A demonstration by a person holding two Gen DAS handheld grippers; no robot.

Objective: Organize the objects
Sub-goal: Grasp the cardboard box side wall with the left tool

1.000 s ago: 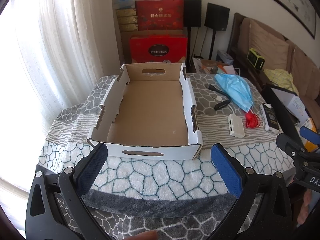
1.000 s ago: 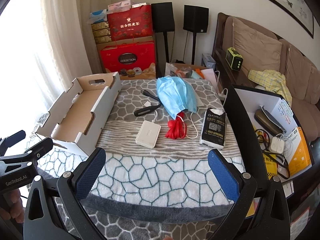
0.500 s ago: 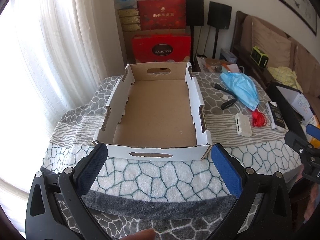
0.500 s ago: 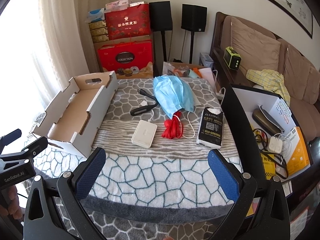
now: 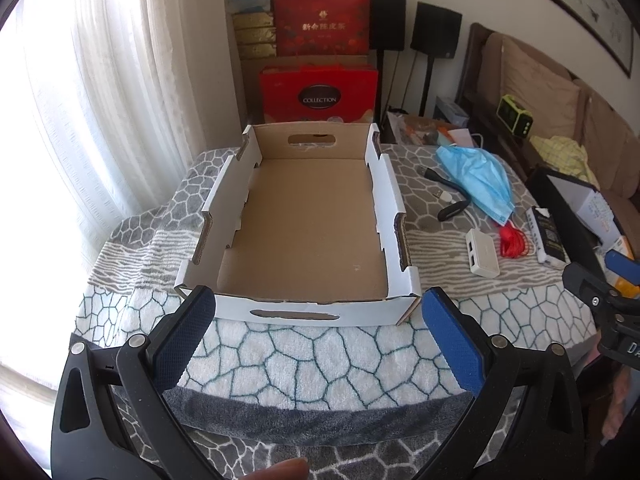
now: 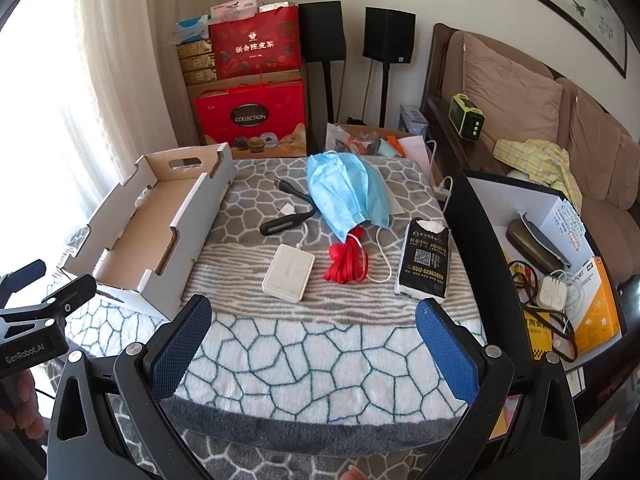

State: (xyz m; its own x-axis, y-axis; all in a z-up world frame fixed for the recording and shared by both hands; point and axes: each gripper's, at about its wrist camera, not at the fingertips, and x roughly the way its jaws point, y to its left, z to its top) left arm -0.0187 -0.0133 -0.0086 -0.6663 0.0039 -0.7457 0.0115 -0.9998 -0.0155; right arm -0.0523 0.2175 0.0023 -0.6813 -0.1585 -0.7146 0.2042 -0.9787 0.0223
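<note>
objects lie beyond both grippers, whose jaws are spread wide and grasp nothing. left gripper [image 5: 316,322] is held before the empty box [image 5: 304,220]. right gripper [image 6: 312,332] is held before the hub [image 6: 289,267], red cord [image 6: 347,260], mask [image 6: 346,192] and black packet [image 6: 426,258] on the blanket [image 6: 320,360].

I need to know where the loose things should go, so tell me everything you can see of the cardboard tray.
The cardboard tray is a shallow open box, white outside and plain brown corrugated board inside. Its long side walls have notched, stepped edges; each short end wall has an oval handle slot. It is empty and sits flat and upright on the patterned blanket, on the window side of the table, left of the white hub. Nothing touches it; both tools are clear of it.
</note>
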